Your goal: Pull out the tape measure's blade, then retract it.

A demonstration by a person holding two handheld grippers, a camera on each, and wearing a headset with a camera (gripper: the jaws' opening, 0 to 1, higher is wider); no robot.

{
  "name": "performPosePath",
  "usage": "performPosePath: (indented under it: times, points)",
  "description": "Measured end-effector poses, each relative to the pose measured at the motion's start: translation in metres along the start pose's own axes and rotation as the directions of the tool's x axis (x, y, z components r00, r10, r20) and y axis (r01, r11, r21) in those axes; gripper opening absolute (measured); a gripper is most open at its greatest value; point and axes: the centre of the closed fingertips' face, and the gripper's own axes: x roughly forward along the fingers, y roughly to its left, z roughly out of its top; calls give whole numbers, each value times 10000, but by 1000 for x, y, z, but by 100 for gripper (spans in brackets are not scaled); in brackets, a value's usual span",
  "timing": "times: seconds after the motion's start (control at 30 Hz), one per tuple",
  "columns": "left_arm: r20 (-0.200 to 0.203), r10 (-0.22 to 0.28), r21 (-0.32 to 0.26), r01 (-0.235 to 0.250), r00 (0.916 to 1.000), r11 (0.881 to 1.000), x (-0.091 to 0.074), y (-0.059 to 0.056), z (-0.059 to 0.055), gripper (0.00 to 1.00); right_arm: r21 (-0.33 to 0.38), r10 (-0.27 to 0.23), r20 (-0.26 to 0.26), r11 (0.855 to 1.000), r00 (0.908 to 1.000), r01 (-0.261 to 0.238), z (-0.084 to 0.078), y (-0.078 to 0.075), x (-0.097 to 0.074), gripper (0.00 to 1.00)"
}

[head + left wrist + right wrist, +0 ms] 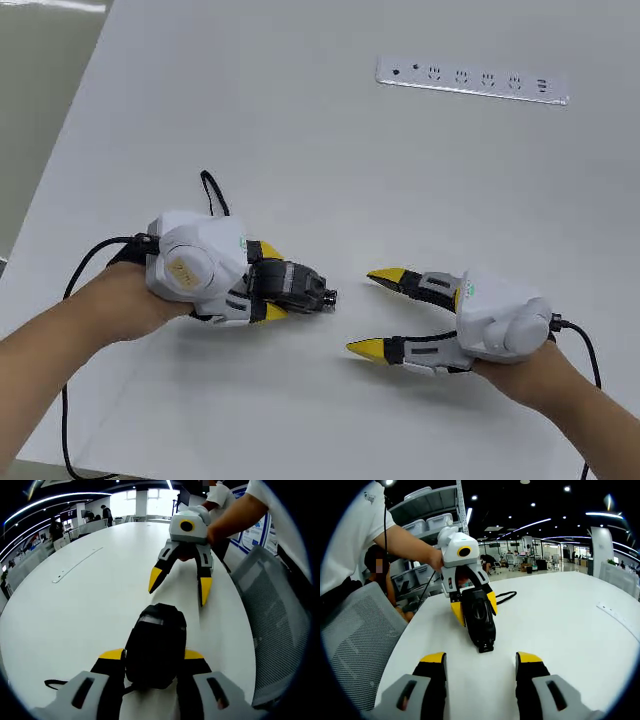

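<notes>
At the left, the left claw (272,281) is clamped on the tape measure (300,288), its yellow tips pressing the black case from both sides. The case lies low on the white table (300,130). The grip sits on its rear half, so the front end is free and points right, toward the other claw. That hold looks meant to anchor the case while the blade is drawn. A thin black loop (208,188) lies on the table behind the left claw. It is probably the case's strap, though I cannot be sure. No blade shows outside the case, so by my reading the pull is not yet begun.

Between the two claws is a short stretch of bare table. In the right gripper view the case's nose faces squarely into the gap between the jaws, which suits a straight pull along the table.

At the right, the right claw (375,312) is spread wide and holds nothing. Its tips aim left at the case's nose, near it but apart. It likely needs to move in and pinch the hook at the blade's end, which is too small to make out. Far off toward the upper right lies a power strip (472,80), well apart from the work.
</notes>
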Motion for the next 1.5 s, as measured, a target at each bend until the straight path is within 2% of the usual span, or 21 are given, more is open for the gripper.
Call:
performPosePath:
  times: [0.73, 1.23, 1.5]
  points:
    - [13, -127, 264, 127, 9999, 9996, 1, -2, 0, 34, -10, 48, 129, 10000, 9999, -48, 0, -2, 8, 51]
    - [-98, -158, 326, 162, 9998, 9993, 1, -2, -1, 33, -461, 352, 141, 9983, 9993, -345, 1, -6, 30, 44]
    - [-128, -184, 330, 188, 9997, 9993, 1, -2, -1, 33, -673, 298, 88, 9973, 9995, -291, -1, -7, 38, 37]
